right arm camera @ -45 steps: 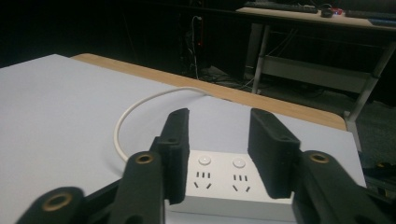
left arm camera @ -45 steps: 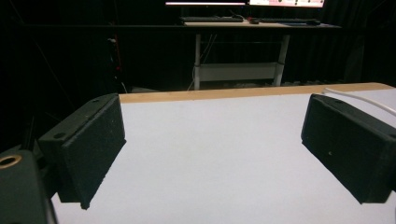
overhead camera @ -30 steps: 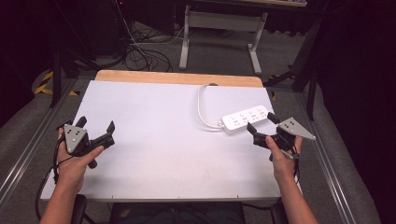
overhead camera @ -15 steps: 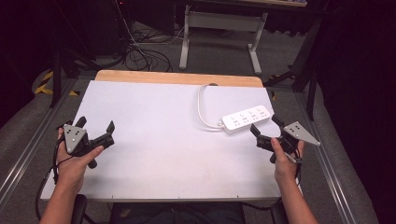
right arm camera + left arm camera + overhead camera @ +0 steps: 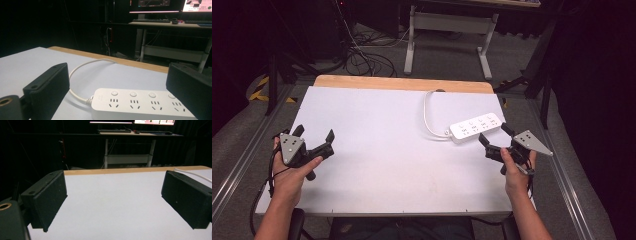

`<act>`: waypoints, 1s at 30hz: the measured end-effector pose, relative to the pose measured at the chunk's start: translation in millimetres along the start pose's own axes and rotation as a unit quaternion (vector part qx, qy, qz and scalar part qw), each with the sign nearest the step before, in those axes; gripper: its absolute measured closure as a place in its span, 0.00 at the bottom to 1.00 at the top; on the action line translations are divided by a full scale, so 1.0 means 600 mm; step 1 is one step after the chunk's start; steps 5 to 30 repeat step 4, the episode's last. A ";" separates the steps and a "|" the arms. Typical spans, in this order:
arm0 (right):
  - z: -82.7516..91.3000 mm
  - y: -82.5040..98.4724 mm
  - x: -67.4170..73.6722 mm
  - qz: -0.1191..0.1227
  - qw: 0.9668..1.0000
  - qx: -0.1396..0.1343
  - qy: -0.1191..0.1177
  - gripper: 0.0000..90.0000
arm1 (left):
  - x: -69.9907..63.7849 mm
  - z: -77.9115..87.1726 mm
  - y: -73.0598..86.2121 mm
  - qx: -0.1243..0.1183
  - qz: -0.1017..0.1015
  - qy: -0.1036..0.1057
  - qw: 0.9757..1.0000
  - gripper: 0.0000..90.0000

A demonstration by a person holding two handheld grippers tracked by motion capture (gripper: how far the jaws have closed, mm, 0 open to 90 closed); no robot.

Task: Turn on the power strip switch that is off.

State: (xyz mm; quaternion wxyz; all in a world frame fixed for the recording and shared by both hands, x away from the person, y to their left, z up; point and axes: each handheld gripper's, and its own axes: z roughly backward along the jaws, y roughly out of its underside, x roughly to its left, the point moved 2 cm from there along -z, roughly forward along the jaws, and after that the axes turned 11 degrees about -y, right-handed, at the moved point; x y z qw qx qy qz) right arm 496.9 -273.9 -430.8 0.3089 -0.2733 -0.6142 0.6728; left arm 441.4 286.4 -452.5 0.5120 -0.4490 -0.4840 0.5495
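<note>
White table (image 5: 377,150), power strip (image 5: 476,127) at its right, near our right gripper (image 5: 496,140).

Both our grippers, left gripper (image 5: 314,142) too, gape empty. We judge the strip rigid, light, slick; grasp across its narrow body, not the floppy cord (image 5: 428,112).

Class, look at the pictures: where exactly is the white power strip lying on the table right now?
In the high view the power strip lies on the right half of the white table, just beyond the open right claw, untouched.
</note>
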 end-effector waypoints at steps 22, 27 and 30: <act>-0.001 0.000 0.000 0.002 1.000 0.001 -0.003 0.06 | 0.000 0.000 0.000 0.000 0.000 0.000 1.000 0.07; -0.001 0.000 0.000 0.002 1.000 0.001 -0.003 0.06 | 0.000 0.000 0.000 0.000 0.000 0.000 1.000 0.07; -0.001 0.000 0.000 0.002 1.000 0.001 -0.003 0.06 | 0.000 0.000 0.000 0.000 0.000 0.000 1.000 0.07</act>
